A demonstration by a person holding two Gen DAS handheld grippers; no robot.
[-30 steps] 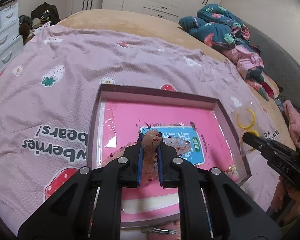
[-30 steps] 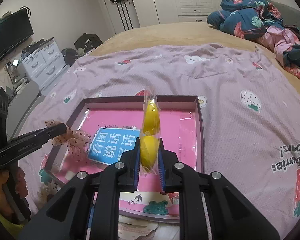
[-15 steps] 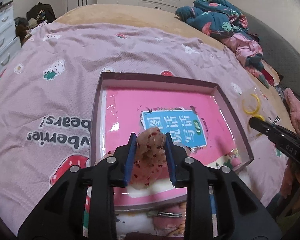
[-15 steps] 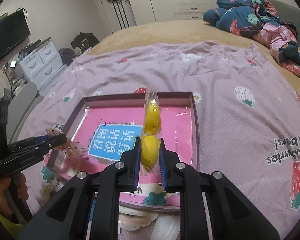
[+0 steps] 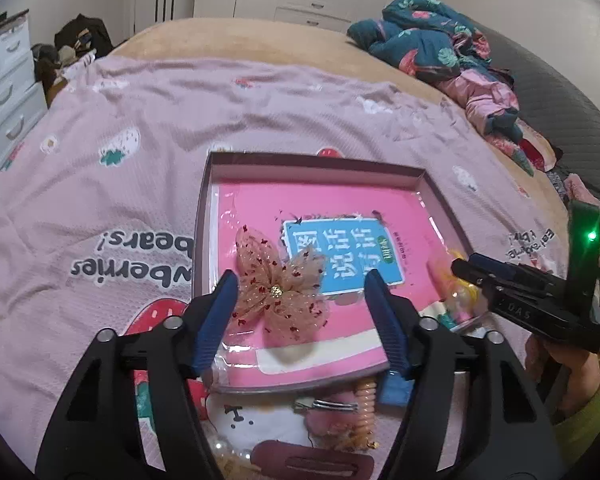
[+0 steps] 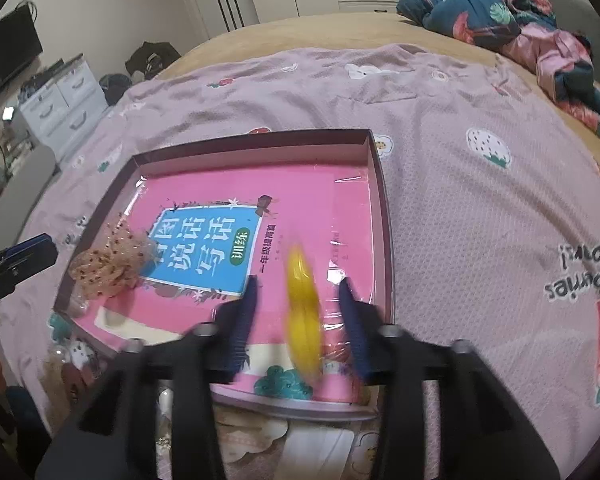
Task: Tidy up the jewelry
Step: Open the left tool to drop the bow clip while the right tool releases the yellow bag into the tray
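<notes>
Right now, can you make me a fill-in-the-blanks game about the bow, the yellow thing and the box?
1. The sparkly bow lies inside the box, on top of a ____ book.
2. The left claw is ____, its pads not pressing the bow.
3. Between the right claw's pads is a ____ item in clear wrapping.

Missing words: pink; open; yellow

left claw (image 5: 300,280) opening, bow (image 5: 280,292) in tray (image 5: 204,216)
</notes>
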